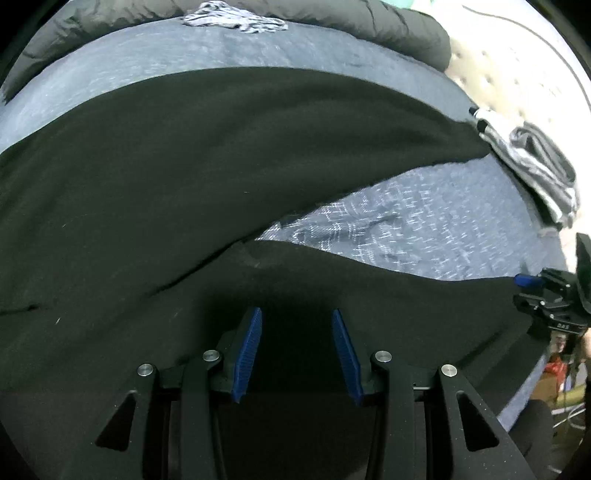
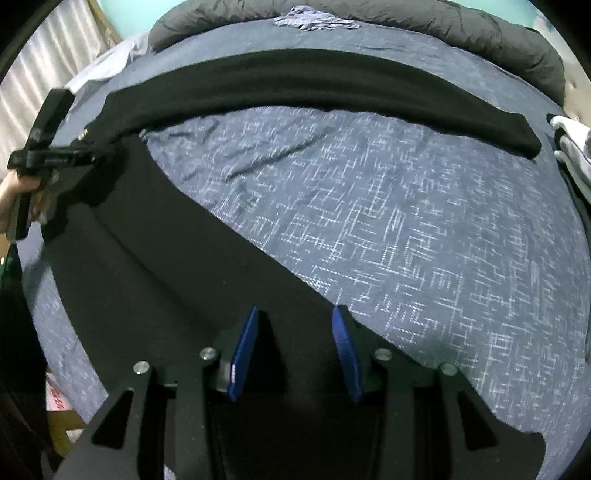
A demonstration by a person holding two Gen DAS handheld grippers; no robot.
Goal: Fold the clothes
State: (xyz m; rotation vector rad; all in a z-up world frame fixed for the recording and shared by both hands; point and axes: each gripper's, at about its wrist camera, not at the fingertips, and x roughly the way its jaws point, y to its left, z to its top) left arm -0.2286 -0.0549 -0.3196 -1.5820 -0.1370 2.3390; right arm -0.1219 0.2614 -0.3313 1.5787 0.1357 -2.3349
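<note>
L gripper (image 1: pixel 297 314): blue-padded jaws stand wide apart, nothing pinched between them, black cloth right under and ahead of the tips. R gripper (image 2: pixel 295 312): same story, jaws spread wide, blue pads apart, sitting over the near edge of the black fabric w/ the bedspread showing just to the right of the right-hand pad.

The black garment (image 1: pixel 184 166) lies spread on the bed, looks like trousers or similar: in the left wrist view one broad dark panel runs across the middle and a second strip comes along the near edge, a wedge of bedspread showing between them. In the right wrist view one long leg-like band arcs across the far side of the bed, its blunt end stopping near the right edge; another band runs diagonally down to the R gripper. The two meet at upper left, where the L gripper shows, held in a hand (image 2: pixel 14 195), hard up against the cloth.

Blue-grey bedspread (image 2: pixel 406 240) w/ a white crosshatch print, a bit creased. At the far side a dark puffy duvet (image 2: pixel 480 33) is bunched along the edge, a small crumpled grey-blue item (image 2: pixel 314 20) just in front of it. Grey/white folded clothes (image 1: pixel 535 166) sit at the right edge of the bed. Cream tufted headboard (image 1: pixel 517 74) beyond. Pale curtain (image 2: pixel 48 70) far left.
</note>
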